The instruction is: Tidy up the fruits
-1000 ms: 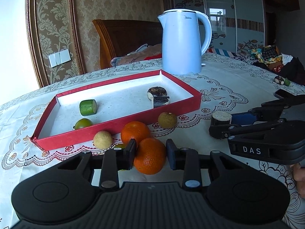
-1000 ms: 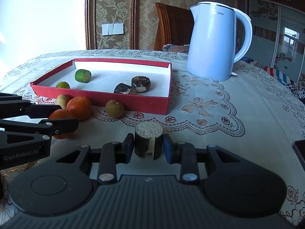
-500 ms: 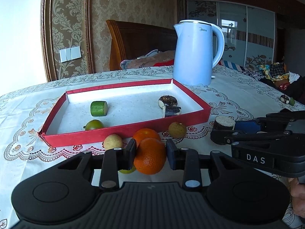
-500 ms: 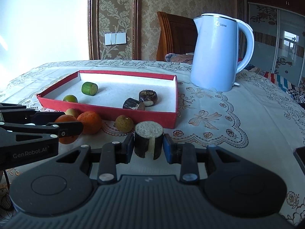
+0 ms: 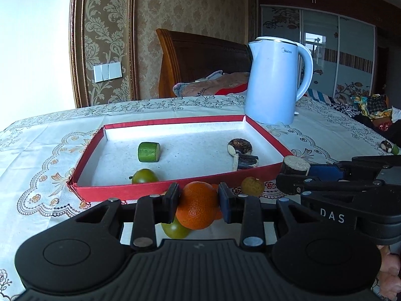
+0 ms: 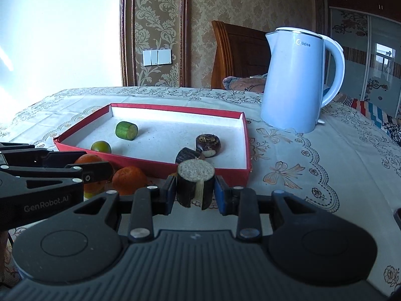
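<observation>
My left gripper (image 5: pixel 198 200) is shut on an orange (image 5: pixel 196 209) lifted just above the tablecloth, in front of the red tray (image 5: pixel 120 192). In the right wrist view, the right gripper (image 6: pixel 195 192) is shut on a dark cylinder piece with a pale cut top (image 6: pixel 195 185), also near the tray's front wall (image 6: pixel 150 161). The tray holds a green cylinder (image 5: pixel 148 151), a round green fruit (image 5: pixel 144 176) and two dark pieces (image 5: pixel 239 146). On the cloth lie a second orange (image 6: pixel 129 179), a small brownish fruit (image 5: pixel 252 186) and a green fruit (image 5: pixel 175 229).
A pale blue kettle (image 5: pixel 275 87) stands behind the tray's far right corner. A wooden chair (image 5: pixel 200 57) with cloth on it sits past the table's far edge. Small fruit pieces (image 5: pixel 388 147) lie at the far right. Patterned tablecloth spreads right of the tray (image 6: pixel 313 163).
Both grippers have risen slightly with their loads still held. The left gripper has rolled level, so the tray no longer looks tilted. The fruit on the cloth has stayed put.
</observation>
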The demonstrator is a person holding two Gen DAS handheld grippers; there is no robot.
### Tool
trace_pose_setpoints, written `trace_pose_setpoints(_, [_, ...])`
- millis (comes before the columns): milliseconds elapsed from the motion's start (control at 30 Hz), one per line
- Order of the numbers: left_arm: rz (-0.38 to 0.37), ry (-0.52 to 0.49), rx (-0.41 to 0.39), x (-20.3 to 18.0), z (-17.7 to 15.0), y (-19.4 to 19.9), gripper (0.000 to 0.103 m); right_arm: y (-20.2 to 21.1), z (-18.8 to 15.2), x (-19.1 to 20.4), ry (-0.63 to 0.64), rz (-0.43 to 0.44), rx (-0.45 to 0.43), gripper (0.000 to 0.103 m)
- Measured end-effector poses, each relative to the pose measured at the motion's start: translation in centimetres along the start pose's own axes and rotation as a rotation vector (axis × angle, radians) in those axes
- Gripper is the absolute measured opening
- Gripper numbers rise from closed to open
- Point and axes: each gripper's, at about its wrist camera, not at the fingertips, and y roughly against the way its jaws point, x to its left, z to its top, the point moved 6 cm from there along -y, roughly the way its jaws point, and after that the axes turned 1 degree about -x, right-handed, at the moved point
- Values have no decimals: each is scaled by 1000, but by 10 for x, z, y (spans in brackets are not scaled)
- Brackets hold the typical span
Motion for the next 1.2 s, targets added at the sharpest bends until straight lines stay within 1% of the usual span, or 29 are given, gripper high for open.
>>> trace_pose_setpoints(167, [34, 13, 1, 13, 11, -7, 33, -13, 9, 4, -27, 11, 11, 31])
trace_pose_setpoints(400, [81, 74, 34, 41, 21, -30, 33, -33, 26, 15, -28, 5, 7, 31])
trace_pose_setpoints(467, [73, 88, 25, 45, 24, -33, 33, -39, 30, 17, -31, 1, 4, 31])
trace_pose_setpoints(600, [103, 74, -10, 49, 31, -32, 33, -50, 36, 20, -38, -6, 3, 31])
trace_pose_setpoints(700, [101, 81, -10, 51, 34, -34, 33, -59, 38, 19, -42, -14, 11, 31])
trace_pose_setpoints(867, [124, 90, -5, 58, 37, -41, 32, -71, 41, 18, -50, -27, 19, 31])
trace_pose_setpoints(967, [110, 113, -3, 70, 33, -30, 32, -71, 39, 16, -56, -26, 16, 31])
trace_pose_setpoints(1033, [116, 117, -2, 81, 27, -17, 33, -71, 38, 15, -55, -22, 15, 31])
trace_pose_setpoints(1133, [73, 156, 18, 97, 13, 3, 33, -70, 37, 14, -61, -15, 11, 31])
trace_pose_setpoints(1200, [70, 178, 33, 105, 2, 15, 33, -69, 37, 15, -61, -6, 8, 31])
